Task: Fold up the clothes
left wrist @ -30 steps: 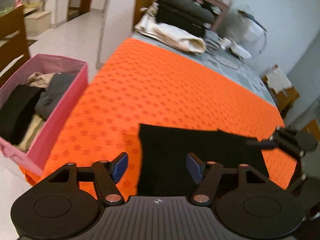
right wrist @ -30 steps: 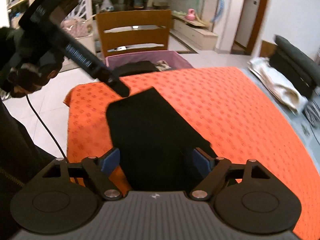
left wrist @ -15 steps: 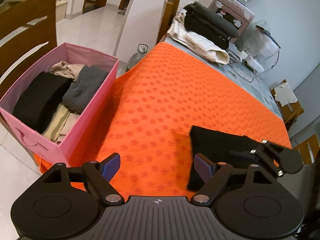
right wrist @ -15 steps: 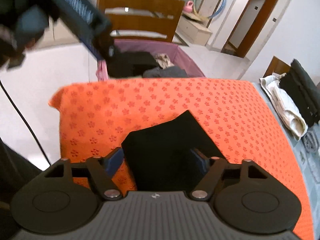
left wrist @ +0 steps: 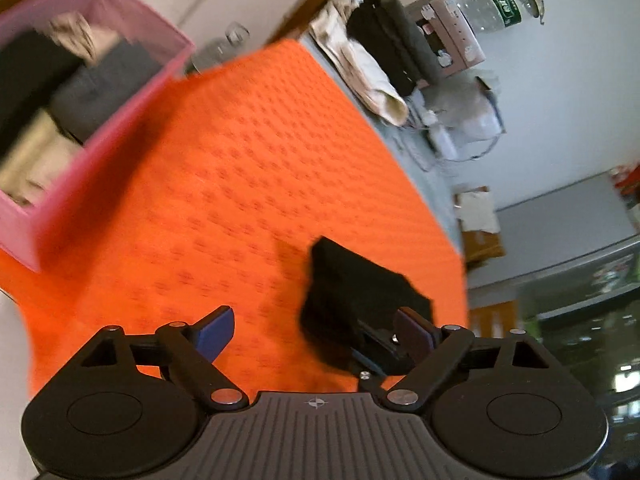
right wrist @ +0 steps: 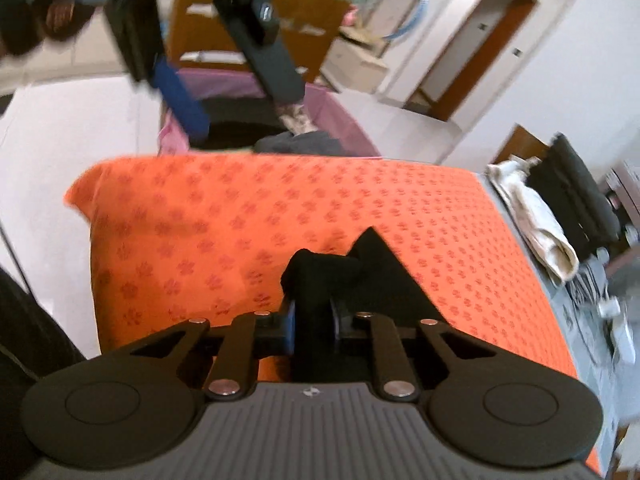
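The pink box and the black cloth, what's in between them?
Only bare orange tablecloth lies between the pink box and the black cloth, in the left wrist view.

The black garment point(right wrist: 320, 280) is soft matt cloth. The orange cover point(left wrist: 248, 168) over the surface is textured woven fabric with a printed pattern. Each claw, left point(left wrist: 316, 326) and right point(right wrist: 314, 320), is matt black plastic with shiny metal pivot pins.

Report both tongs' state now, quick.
Left tongs: open, holding nothing.
Right tongs: closed on the black garment, lying on the orange cloth.
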The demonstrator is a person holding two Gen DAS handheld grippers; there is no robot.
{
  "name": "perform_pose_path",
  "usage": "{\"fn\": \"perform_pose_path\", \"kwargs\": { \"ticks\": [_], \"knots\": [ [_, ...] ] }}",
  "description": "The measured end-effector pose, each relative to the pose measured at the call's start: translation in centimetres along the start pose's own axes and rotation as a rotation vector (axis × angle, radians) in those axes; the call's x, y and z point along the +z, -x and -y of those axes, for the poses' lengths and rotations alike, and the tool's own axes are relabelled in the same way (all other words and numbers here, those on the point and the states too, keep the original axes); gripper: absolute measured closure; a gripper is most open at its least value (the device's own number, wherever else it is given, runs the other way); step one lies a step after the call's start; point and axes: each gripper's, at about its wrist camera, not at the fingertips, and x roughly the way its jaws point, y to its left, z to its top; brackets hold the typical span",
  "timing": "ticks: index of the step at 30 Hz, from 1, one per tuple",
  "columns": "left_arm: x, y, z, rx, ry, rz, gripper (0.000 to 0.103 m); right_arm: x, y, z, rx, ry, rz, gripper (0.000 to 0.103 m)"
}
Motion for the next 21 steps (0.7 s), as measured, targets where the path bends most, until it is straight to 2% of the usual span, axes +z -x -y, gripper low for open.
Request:
{"fn": "perform_pose_path", "kwargs": {
  "ticks": [7, 12, 14, 16, 18, 19, 21],
  "knots": [
    [0.2, -6.7, 0.6, -0.103, 0.057, -0.122, 0.013, 0.4, 2.3, 1.3, -0.055, -0.052, 0.028, 0.084],
    [0.4, -10.8, 1.2, -0.110, 0.121, -0.188, 0.013, 0.1, 3.4, 1.5, -0.078, -0.075, 0.036, 0.084],
    [0.4, -12.3, 1.5, -0.110, 0.148, -0.216, 0.017, -0.1, 3.7, 1.6, -0.081, -0.088, 0.037, 0.084],
    [0.5, -13.3, 2.1, -0.084, 0.139, -0.235, 0.026, -0.2, 3.9, 1.6, -0.083, -0.105, 0.037, 0.084],
    [0.6, -13.9, 2.3, -0.064, 0.136, -0.236, 0.047, -0.4, 4.2, 1.6, -0.084, -0.121, 0.038, 0.084],
    [0.7, -14.1, 2.5, -0.056, 0.132, -0.237, 0.065, -0.5, 4.3, 1.7, -0.085, -0.130, 0.038, 0.084],
    [0.9, -14.1, 3.0, -0.026, 0.096, -0.225, 0.077, -0.8, 4.4, 1.7, -0.081, -0.149, 0.037, 0.083]
  ]
}}
